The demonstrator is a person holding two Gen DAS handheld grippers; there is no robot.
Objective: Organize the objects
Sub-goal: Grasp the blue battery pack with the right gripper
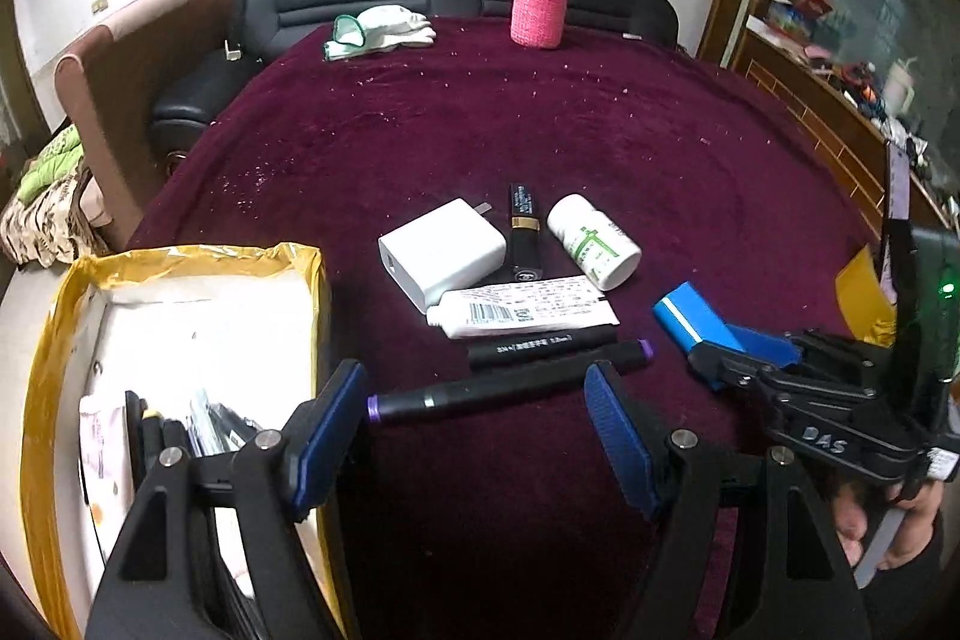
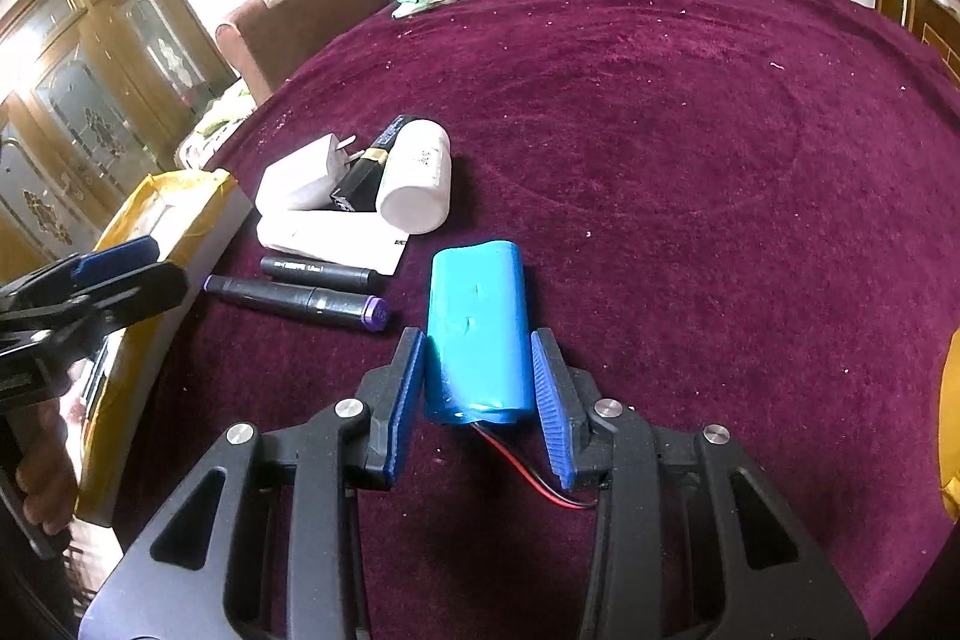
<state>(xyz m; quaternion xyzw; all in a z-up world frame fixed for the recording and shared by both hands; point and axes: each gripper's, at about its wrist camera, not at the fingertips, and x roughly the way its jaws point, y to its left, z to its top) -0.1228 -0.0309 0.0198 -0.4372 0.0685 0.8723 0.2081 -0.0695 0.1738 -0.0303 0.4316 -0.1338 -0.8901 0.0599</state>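
A: How do the jaws of the right gripper [image 2: 479,388] stand?
B: About half spread, both blue pads pressed on the sides of the blue battery pack [image 2: 477,328]. It lies on the purple tablecloth [image 2: 690,148], just beside the markers.
A: And the left gripper [image 1: 477,418]?
B: Jaws spread wide, pinching nothing. The purple-capped marker [image 1: 510,376] lies just beyond its fingertips, beside the box [image 1: 198,316].

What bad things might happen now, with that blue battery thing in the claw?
The right gripper is clamped on the blue battery pack only near its wired end, so it might tip or slip when lifted. Its red and black wires trail near a finger and might snag. The open left gripper sits at the purple-capped marker, which could roll into the black pen.
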